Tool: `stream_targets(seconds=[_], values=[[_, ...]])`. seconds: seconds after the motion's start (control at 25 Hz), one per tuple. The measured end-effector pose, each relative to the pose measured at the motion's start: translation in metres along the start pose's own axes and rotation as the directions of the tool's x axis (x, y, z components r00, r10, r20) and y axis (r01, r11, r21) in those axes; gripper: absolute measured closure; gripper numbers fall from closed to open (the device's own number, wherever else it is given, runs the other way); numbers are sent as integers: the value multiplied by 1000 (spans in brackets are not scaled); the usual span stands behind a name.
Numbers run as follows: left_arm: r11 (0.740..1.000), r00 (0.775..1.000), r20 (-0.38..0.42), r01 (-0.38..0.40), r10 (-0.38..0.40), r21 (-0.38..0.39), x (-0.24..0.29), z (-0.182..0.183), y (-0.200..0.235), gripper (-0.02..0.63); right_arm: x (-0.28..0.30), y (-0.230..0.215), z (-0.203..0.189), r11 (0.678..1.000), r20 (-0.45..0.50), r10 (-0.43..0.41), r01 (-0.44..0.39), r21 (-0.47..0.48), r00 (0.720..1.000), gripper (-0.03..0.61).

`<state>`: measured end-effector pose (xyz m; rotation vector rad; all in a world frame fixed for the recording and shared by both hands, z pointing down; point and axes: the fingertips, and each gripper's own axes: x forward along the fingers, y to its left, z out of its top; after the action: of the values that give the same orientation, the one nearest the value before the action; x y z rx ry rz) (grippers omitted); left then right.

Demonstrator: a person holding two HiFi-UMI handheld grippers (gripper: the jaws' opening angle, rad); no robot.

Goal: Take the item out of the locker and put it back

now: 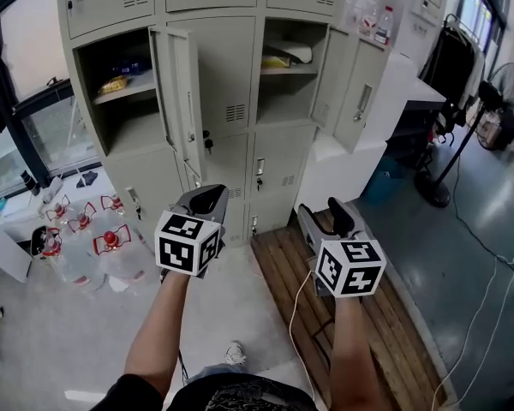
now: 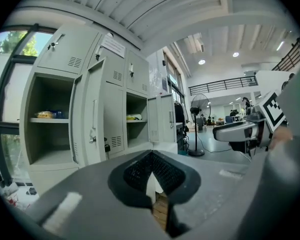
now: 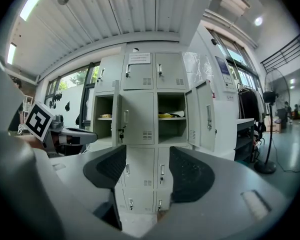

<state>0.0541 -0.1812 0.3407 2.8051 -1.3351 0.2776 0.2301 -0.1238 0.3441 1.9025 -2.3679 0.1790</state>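
I'm hovering well short of the locker (image 1: 225, 75), left gripper (image 1: 207, 198) jaws pressed together, right gripper (image 1: 324, 217) jaws spread, empty. The yellow item (image 1: 276, 61) is lying in the upper-centre compartment; reaching in, I'm risking clipping its open door (image 1: 360, 86).

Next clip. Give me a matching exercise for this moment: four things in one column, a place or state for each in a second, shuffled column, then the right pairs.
Things
1. left gripper
2. right gripper
3. water bottles
4. standing fan

Places or states
A. on the floor, left of the lockers
B. jaws apart, nothing between them
C. at the right edge of the head view
D. jaws together, nothing between them

Pairs: 1-D, 2-B, 3-A, 4-C
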Motion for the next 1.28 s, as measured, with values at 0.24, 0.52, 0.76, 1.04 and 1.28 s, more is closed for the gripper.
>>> stream_targets(seconds=[0.24,0.52,0.76,1.04,1.28], values=[[999,999,11,51,-51,9,35,14,22,612,37,-4,13,999,0,-34,34,1,999,282],[996,996,31,86,-86,-7,60,22,39,612,65,-2,18,999,-5,-54,54,-4,999,282],[995,994,34,102,-102,11,81,29,43,612,86,-5,22,999,5,-54,54,-1,999,282],[994,994,33,102,-103,29,108,39,41,612,114,-18,26,999,18,-40,40,6,999,284],[996,996,37,82,-83,23,140,45,40,612,145,-34,37,1000,43,3,-2,-11,999,284]])
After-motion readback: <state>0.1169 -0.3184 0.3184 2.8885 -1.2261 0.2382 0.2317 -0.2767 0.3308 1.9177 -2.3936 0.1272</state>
